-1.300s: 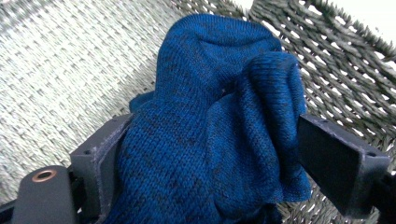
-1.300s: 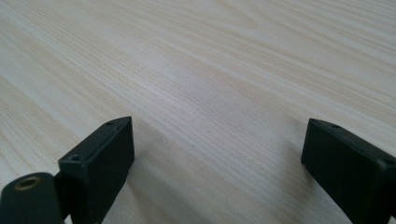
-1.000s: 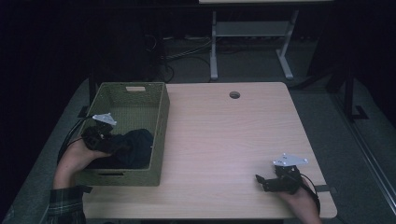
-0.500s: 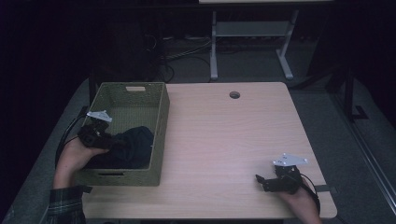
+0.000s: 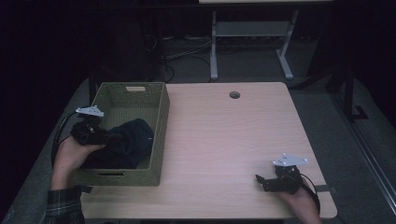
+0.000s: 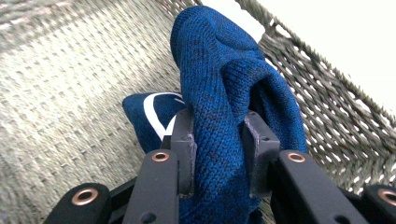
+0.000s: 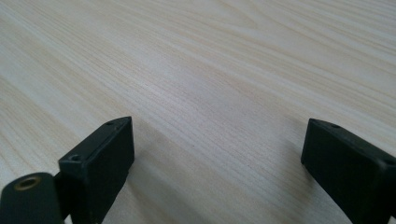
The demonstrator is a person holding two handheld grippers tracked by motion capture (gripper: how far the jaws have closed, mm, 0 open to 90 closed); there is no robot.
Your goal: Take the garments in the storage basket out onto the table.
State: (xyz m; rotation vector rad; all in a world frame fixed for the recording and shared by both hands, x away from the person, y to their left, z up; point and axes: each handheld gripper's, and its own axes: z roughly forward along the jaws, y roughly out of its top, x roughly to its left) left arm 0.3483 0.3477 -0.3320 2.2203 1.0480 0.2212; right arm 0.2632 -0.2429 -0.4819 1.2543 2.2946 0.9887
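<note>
A dark blue knitted garment (image 5: 134, 142) lies bunched inside a woven olive basket (image 5: 161, 122) at the table's left. My left gripper (image 5: 111, 137) reaches in over the basket's left wall. Its jaws have just been closing and now pinch a raised fold of the blue garment (image 6: 219, 60) between the pads of the left gripper (image 6: 217, 128). A white curved mark shows on the cloth lower down. My right gripper (image 5: 259, 181) rests near the table's front right corner. In its own view the right gripper (image 7: 217, 140) stands open with bare wood between the jaws.
The light wooden table (image 5: 219, 135) has a round cable hole (image 5: 234, 95) near its far edge. Behind it stand a white table frame (image 5: 252, 32) and cables on the dark floor. The basket's woven wall (image 6: 336, 107) rises close beside the cloth.
My left gripper has closed on a fold of the blue garment and drawn back slightly toward the basket's left wall. The right hand has stayed put.
</note>
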